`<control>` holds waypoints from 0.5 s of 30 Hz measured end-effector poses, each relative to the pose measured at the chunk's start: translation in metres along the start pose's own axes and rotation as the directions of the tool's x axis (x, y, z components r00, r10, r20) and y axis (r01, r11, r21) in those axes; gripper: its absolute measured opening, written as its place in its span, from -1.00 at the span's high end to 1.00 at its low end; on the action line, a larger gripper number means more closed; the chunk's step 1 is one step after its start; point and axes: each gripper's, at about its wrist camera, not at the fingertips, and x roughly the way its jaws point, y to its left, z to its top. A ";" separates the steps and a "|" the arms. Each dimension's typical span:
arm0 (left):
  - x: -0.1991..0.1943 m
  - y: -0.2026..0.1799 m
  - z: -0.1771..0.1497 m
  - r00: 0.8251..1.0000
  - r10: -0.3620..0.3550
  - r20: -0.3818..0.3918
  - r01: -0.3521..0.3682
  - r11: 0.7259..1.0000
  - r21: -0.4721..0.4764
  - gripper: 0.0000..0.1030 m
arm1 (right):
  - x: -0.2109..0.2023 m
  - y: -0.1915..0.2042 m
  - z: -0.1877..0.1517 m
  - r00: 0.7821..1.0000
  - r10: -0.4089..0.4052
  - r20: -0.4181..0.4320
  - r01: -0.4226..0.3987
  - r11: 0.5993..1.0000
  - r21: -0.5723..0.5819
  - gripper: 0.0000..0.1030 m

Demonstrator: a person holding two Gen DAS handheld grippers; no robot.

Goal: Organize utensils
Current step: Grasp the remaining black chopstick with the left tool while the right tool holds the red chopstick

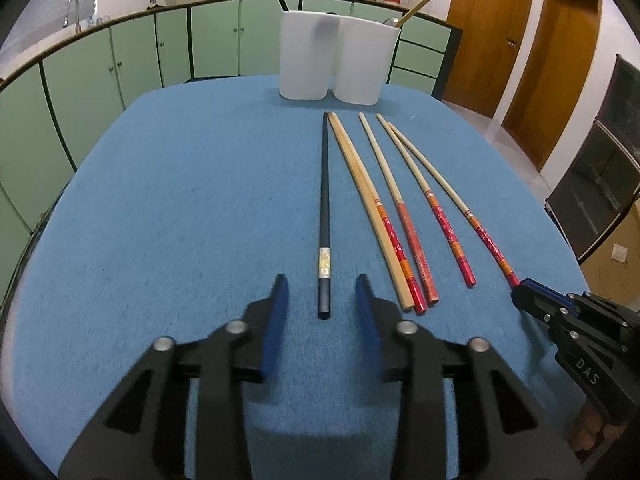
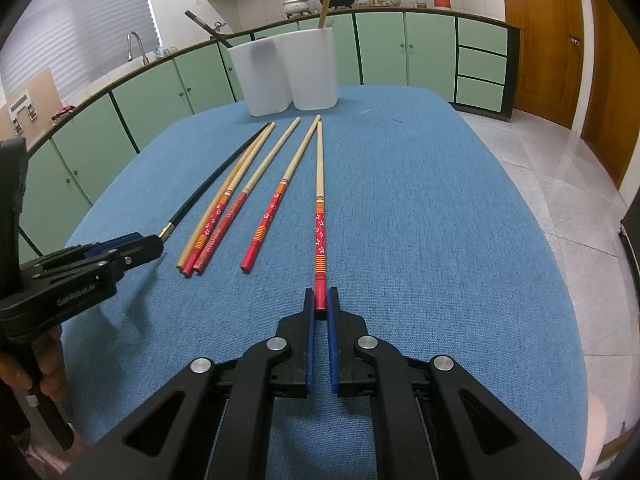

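On blue cloth, left tongs (image 1: 322, 286) gape astride the black chopstick (image 1: 324, 208); right tongs (image 2: 320, 300) pinch a red-handled chopstick (image 2: 319, 216).

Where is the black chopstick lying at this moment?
The black chopstick lies on the blue table, leftmost in the row of chopsticks, beside the plain wooden chopstick. Its near end sits between the open fingers of the left gripper.
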 end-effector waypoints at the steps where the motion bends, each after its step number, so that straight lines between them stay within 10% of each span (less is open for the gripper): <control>1: 0.002 -0.001 0.000 1.000 0.004 0.000 -0.004 1.000 0.005 0.31 | 0.000 0.000 0.000 1.000 0.000 0.000 0.000 1.000 0.000 0.88; 15: -0.002 -0.002 -0.006 1.000 -0.021 0.006 0.021 1.000 0.015 0.52 | 0.000 -0.001 0.000 1.000 0.002 0.000 -0.002 1.000 0.005 0.88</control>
